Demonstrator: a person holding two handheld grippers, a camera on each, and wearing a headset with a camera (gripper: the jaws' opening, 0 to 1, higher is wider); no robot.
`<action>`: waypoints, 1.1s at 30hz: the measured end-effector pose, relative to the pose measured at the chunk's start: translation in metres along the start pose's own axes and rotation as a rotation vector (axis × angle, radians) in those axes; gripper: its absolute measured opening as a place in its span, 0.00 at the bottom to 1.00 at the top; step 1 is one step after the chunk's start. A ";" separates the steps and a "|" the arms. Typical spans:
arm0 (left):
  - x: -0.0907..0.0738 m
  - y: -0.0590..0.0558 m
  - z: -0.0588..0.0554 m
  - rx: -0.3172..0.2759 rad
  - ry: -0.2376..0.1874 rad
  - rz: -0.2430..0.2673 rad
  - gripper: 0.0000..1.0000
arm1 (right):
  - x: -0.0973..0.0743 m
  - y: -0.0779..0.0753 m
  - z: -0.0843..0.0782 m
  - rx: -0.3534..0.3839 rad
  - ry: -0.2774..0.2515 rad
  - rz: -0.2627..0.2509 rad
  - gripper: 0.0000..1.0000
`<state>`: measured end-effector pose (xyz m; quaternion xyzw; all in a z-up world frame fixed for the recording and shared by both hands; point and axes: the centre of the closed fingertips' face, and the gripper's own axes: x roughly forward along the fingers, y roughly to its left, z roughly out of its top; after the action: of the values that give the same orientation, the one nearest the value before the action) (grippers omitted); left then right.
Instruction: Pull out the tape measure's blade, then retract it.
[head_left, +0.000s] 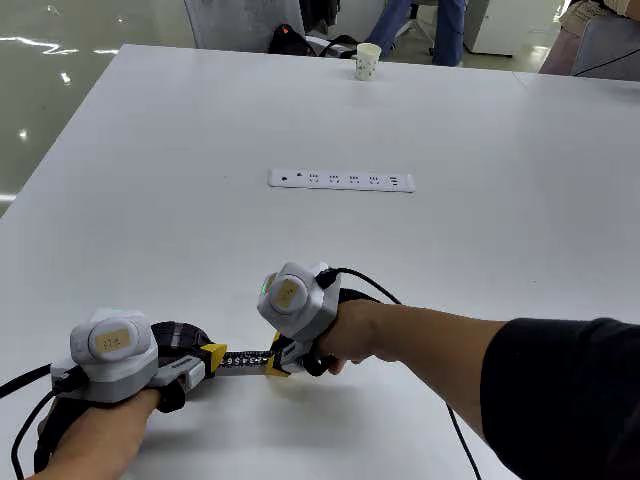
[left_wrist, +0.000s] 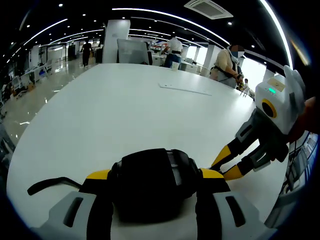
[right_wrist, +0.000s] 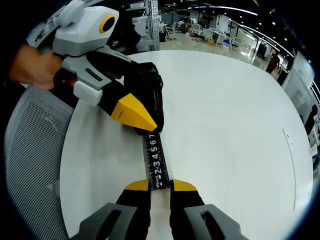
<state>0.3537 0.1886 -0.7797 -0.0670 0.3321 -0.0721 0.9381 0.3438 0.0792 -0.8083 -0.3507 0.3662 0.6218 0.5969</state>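
A broad white table (head_left: 300, 120) spreads out in front of you, with a power strip (head_left: 340, 180) lying well beyond the work. Near the table's front edge, your left gripper (left_wrist: 155, 174) is clamped around the black tape measure case (left_wrist: 150, 195), one yellow-tipped jaw on each flank, holding it low on the table. Just to its right, your right gripper (right_wrist: 160, 186) has its jaws pinched on the free end of the blade (right_wrist: 153, 155). A short stretch of blade is out. It runs straight from the mouth of the case to the right jaws, along the line between your two grippers. By my judgement, the pull calls for drawing the right gripper directly away from the left along that line, keeping the blade flat and untwisted.
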 end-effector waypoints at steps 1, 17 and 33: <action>0.000 0.000 0.000 0.000 0.001 0.000 0.62 | 0.000 0.000 0.000 -0.007 0.000 0.001 0.10; 0.001 0.000 -0.001 -0.001 0.002 -0.001 0.62 | 0.002 0.001 0.005 -0.013 0.000 0.007 0.10; -0.001 -0.002 0.000 -0.007 0.002 -0.003 0.62 | 0.005 0.001 0.009 -0.004 -0.012 0.008 0.10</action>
<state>0.3526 0.1867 -0.7787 -0.0707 0.3330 -0.0724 0.9375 0.3429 0.0895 -0.8078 -0.3469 0.3628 0.6271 0.5956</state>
